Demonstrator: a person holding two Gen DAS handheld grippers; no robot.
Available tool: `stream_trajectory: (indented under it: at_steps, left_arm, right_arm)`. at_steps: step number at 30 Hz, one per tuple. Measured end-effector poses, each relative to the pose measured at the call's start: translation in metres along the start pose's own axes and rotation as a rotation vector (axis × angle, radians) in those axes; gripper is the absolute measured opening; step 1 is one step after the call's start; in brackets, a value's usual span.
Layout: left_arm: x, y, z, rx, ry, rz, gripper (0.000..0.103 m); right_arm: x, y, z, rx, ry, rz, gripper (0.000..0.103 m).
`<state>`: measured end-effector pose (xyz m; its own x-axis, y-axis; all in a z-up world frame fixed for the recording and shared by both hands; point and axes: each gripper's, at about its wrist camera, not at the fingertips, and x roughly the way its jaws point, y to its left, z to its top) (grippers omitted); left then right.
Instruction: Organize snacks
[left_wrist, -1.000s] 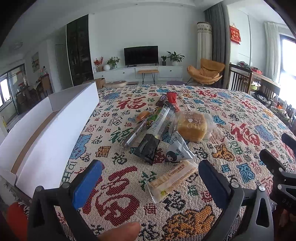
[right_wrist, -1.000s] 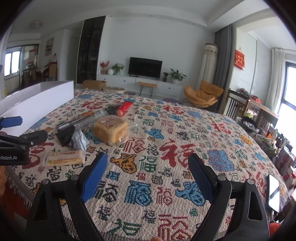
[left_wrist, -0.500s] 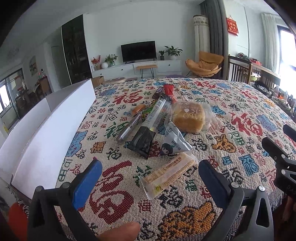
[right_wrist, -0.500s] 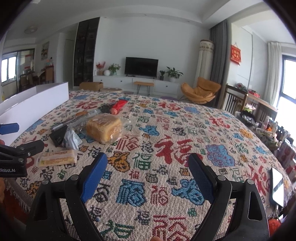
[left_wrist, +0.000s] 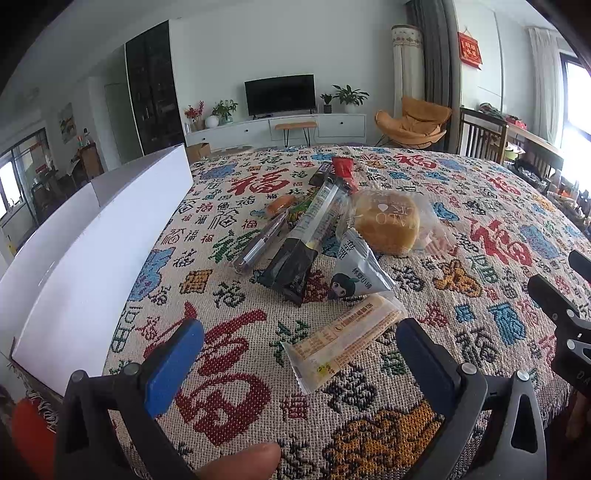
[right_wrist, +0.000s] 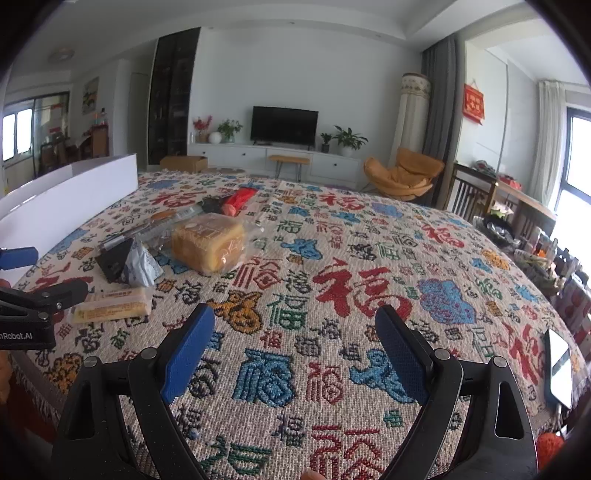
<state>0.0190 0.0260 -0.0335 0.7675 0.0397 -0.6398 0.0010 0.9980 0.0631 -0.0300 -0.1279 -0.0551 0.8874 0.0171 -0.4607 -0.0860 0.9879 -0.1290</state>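
white cardboard box (left_wrist: 92, 258) cut off at left edge, green snack wrapper (left_wrist: 301, 210) mostly hidden under long clear packet (left_wrist: 317, 210), print on silver pouch (left_wrist: 354, 273) unreadable

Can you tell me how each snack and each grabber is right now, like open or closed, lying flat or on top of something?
Left gripper: open, empty.
Right gripper: open, empty.
Long yellow wafer packet: sealed, flat.
Clear-bagged yellow bread: sealed.
Grey cartoon pouch: sealed.
White cardboard box: open.

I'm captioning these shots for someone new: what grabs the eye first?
The bright woven tablecloth with big red and blue characters fills both views. A heap of wrapped snacks lies on its left part, with a bagged yellow cake standing out and a pale wafer bar nearest the open left gripper. A white box sits along the left edge.
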Motion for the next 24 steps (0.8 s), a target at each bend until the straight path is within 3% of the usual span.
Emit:
stream_trajectory:
  at_steps: [24]
  left_arm:
    - [0.009, 0.0061, -0.0033, -0.02, 0.035, 0.0, 0.103]
  right_arm:
    - [0.0038, -0.0025, -0.0041, 0.005, 0.023, 0.006, 0.091]
